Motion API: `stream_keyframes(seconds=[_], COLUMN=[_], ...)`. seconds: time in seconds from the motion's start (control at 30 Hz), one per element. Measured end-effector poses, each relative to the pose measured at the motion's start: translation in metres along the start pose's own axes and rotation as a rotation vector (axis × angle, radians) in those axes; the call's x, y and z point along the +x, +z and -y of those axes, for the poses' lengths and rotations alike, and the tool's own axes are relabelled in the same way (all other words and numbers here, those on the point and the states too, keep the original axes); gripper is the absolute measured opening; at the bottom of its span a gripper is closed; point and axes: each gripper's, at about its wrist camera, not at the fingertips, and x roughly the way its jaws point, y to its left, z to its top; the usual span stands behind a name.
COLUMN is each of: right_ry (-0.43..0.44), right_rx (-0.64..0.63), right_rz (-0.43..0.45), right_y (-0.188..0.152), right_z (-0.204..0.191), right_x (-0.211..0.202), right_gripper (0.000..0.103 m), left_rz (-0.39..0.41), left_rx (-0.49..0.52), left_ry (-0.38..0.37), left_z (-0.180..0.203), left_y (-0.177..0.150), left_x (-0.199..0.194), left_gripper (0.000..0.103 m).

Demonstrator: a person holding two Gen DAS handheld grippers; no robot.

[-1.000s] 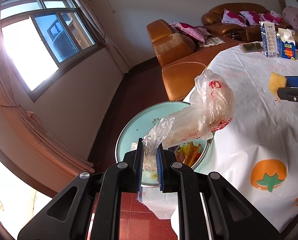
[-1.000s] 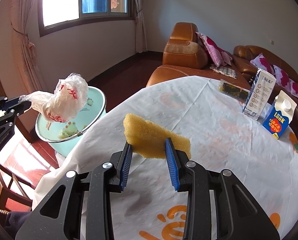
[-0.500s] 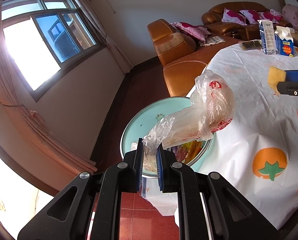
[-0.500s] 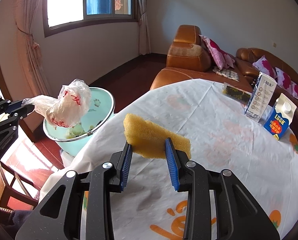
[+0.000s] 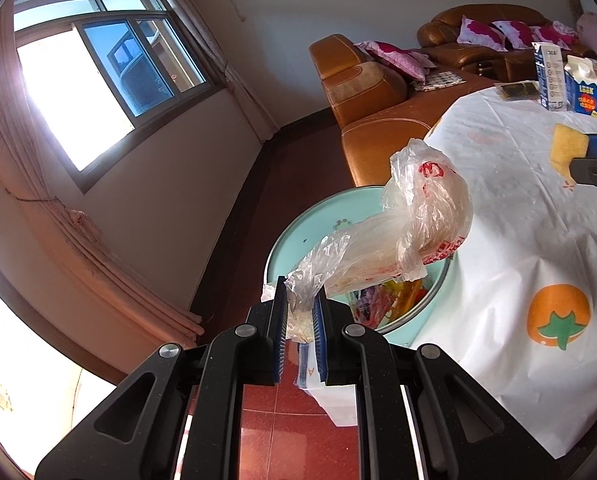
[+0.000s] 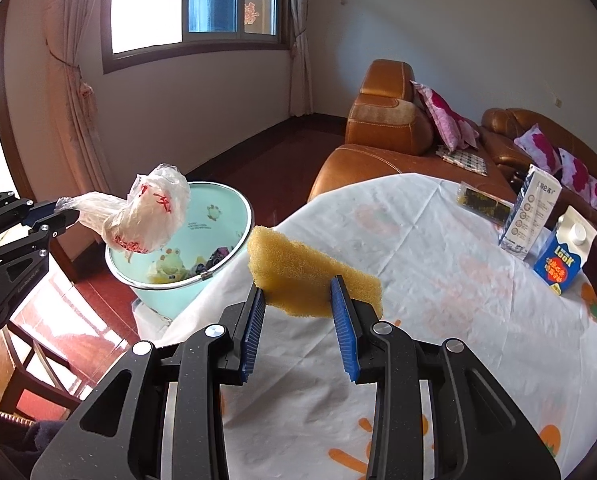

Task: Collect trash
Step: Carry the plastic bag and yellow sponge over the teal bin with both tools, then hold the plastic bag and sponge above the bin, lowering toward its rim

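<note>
My left gripper (image 5: pixel 300 312) is shut on the twisted neck of a crumpled clear plastic bag (image 5: pixel 422 220) with red print, which hangs out over a mint-green bin (image 5: pixel 294 236) beside the table. Colourful wrappers lie inside the bin. In the right wrist view the same bag (image 6: pixel 150 212) hovers over the bin (image 6: pixel 214 220), held by the left gripper (image 6: pixel 64 212). My right gripper (image 6: pixel 298 300) is shut on a yellow sponge (image 6: pixel 298 268) held just above the white tablecloth (image 6: pixel 438 280) near the table's edge.
Two cartons, a white-blue one (image 6: pixel 532 212) and a blue one (image 6: pixel 564 252), plus a dark flat packet (image 6: pixel 484 202) stand at the table's far side. Orange leather sofas (image 6: pixel 386 128) with pink cushions lie beyond. A wooden chair (image 6: pixel 38 364) sits left, on red floor tiles.
The view of both cameras has drifted slightly, so the bin and bag sit a little further right. Both grips are unchanged.
</note>
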Motion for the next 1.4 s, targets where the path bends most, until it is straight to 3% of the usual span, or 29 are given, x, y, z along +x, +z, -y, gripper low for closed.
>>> stream_keyframes(seconds=[1.4], right_ry=[0.07], right_rx=[-0.119], right_rz=[-0.004], right_y=[0.035], right_z=[-0.053], right_x=[0.041], right_gripper=[0.034], left_rz=[-0.076], left_rx=[-0.084], left_ry=[0.091], left_z=[-0.046], left_y=[-0.006], left_x=[0.037], left_gripper=[0.012])
